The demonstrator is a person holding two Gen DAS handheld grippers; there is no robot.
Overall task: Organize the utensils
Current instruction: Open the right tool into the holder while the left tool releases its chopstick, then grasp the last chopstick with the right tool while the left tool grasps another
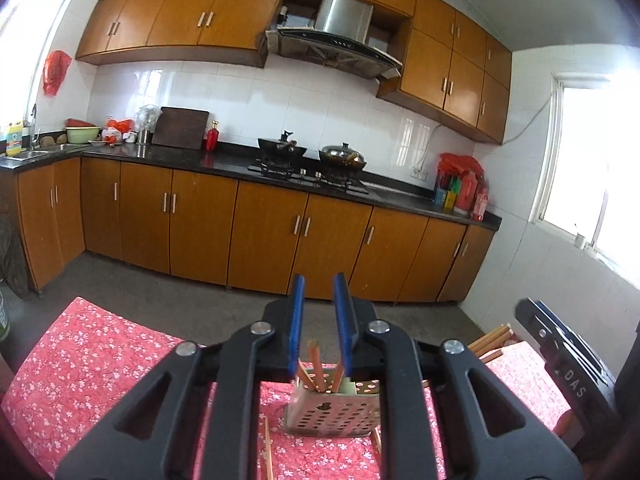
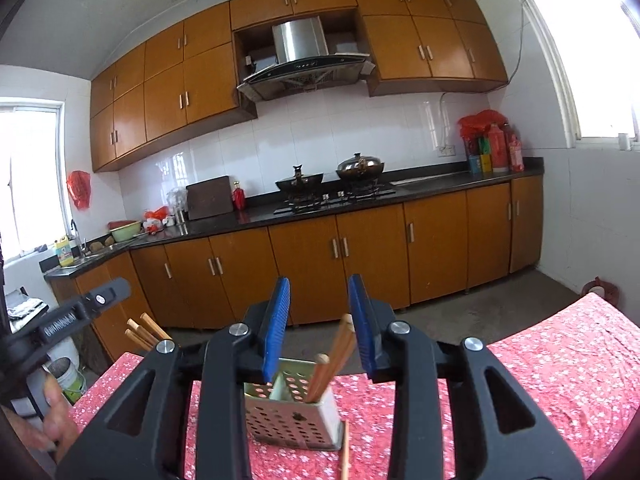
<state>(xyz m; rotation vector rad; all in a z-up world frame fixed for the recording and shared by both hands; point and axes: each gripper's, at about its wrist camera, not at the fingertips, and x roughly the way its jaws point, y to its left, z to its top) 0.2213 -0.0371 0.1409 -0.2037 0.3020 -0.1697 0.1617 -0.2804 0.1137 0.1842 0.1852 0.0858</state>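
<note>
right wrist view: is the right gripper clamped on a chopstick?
No. The right gripper stands open, its blue pads apart, and the chopsticks lean free in the perforated holder below.

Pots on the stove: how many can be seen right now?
2. A dark wok sits on the left burner and a lidded metal wok on the right burner, side by side. Nothing suggests another is hidden.

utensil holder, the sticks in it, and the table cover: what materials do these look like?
Utensil holder: looks like thin metal, dull silver finish, punched round holes; possibly coated plastic. Chopsticks standing in it: likely wood or bamboo, orange-brown with paler cut ends and a matte surface. Tablecloth: seems to be fabric, red with a small white floral print, showing soft wrinkles.
</note>
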